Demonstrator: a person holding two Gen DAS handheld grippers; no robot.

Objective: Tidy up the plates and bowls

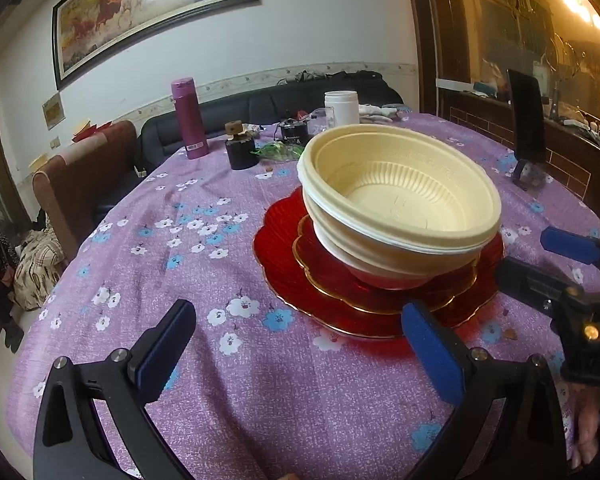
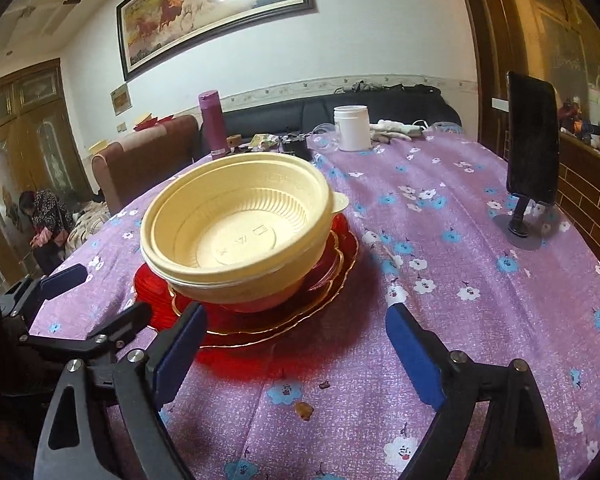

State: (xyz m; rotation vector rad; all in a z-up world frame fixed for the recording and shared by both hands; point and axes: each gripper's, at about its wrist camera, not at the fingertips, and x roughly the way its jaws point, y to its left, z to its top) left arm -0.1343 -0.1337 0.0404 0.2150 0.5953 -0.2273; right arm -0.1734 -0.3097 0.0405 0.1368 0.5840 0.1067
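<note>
Two cream bowls [image 1: 404, 200] are found nested one inside the other and set on a stack of red plates [image 1: 284, 264], a smaller gold-edged plate lying on a larger one, near the middle of the tabletop [image 1: 148, 264], which is covered by a purple flowered cloth. The widest piece is placed lowest and the bowls on top, an order judged to give the pile a broad, steady footing. The upper bowl is seen to sit slightly askew, its rim tilted, so the nesting is judged not fully seated. The left gripper [image 1: 312, 356] is held with its jaws spread wide and nothing between the pads; it is aimed downward at the cloth just in front of the plates, apart from them. The right gripper [image 2: 296, 356] is likewise spread, empty, and held just short of the plate edge on the other side of the pile. Neither gripper is in contact with the crockery. The pile is therefore judged to be released and left standing on its own weight, with the sorting apparently complete or nearly so. A purple flask [image 1: 189, 118], a white jar [image 1: 341, 107] and a phone on a stand [image 2: 532, 140] are noted well apart from the pile and are not judged part of the work.
</note>
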